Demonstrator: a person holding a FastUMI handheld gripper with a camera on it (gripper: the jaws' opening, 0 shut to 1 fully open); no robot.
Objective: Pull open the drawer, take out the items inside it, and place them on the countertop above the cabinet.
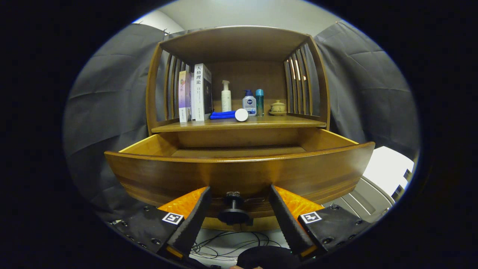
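Observation:
A wooden cabinet has its drawer [239, 175] pulled out toward me. What I see of the drawer's inside is bare wood; its curved front hides the near part. A dark round knob [233, 209] sticks out of the drawer front, low and centred. My gripper [239, 213] is open, with one finger on each side of the knob and a gap between each finger and the knob. On the countertop [239, 123] above the drawer lie a blue cloth [223, 115] and a white round lid or jar [241, 114] near the front.
Books [196, 93] stand at the countertop's left. A white pump bottle [226, 97], a blue-capped bottle [249, 102], a teal bottle [260, 101] and a small lidded cup [278, 107] stand at the back. Slatted sides and a top board enclose the shelf. Cables [231, 246] lie on the floor below.

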